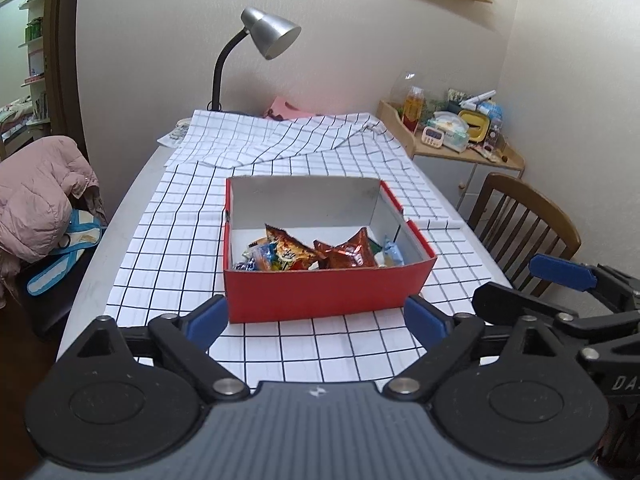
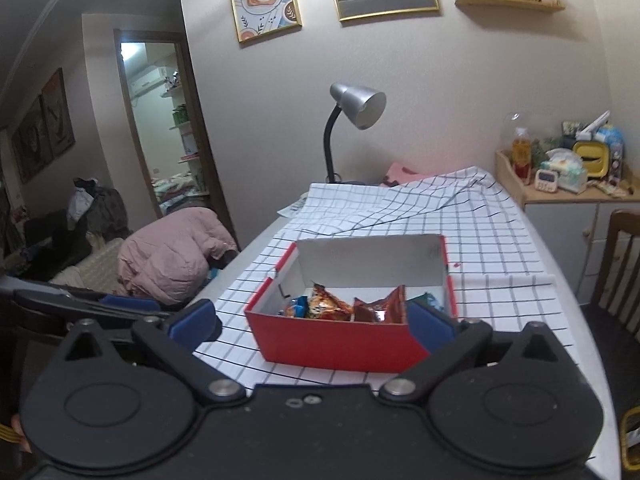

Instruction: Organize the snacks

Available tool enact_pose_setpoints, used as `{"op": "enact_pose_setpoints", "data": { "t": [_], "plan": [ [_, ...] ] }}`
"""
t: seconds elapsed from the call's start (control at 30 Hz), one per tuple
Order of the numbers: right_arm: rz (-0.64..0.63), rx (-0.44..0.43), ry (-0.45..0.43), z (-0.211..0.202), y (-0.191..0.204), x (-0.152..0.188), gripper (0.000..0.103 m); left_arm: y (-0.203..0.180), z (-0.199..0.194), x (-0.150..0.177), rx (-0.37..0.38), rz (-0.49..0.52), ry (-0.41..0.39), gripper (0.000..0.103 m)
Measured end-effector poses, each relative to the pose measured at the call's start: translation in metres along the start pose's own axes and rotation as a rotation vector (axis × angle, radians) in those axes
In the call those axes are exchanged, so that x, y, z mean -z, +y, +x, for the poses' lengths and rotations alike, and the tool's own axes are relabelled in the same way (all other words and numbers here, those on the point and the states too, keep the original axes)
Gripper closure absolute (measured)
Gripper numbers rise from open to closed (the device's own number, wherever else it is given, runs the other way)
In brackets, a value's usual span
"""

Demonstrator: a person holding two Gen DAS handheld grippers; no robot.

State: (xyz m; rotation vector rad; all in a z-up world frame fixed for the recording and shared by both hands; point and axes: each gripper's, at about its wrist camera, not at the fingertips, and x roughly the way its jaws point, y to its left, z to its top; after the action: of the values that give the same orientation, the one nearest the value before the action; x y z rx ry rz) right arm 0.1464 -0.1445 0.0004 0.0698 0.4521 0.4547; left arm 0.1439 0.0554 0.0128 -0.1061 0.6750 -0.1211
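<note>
Both tongs, left (image 1: 316, 318) and right (image 2: 312, 322), gape wide, empty, before the red box (image 1: 320, 294).

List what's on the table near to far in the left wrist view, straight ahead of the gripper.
left gripper → red box → snack packets inside the box → rumpled fold of the checked cloth → desk lamp at the wall.
</note>
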Motion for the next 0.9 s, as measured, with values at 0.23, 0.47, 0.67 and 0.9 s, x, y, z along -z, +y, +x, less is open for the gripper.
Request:
{"op": "enact_pose_setpoints", "data": {
  "t": [0.23,0.47,0.67,0.9],
  "plan": [
    [0.002,0.023,-0.021,-0.010,0.002,0.000,0.000,-0.007,-0.013,0.000,0.006,0.024,-0.038,0.008],
    [0.021,0.033,-0.029,-0.016,0.000,-0.002,0.000,-0.011,-0.018,-0.001,0.001,0.032,-0.049,0.008],
    [0.019,0.037,-0.025,-0.019,0.001,-0.001,0.000,-0.009,-0.016,-0.002,0.006,0.020,-0.038,0.008],
    [0.035,0.032,-0.016,-0.018,-0.001,-0.002,0.000,-0.007,-0.014,-0.002,0.012,0.008,-0.032,0.008]
  ]
}}
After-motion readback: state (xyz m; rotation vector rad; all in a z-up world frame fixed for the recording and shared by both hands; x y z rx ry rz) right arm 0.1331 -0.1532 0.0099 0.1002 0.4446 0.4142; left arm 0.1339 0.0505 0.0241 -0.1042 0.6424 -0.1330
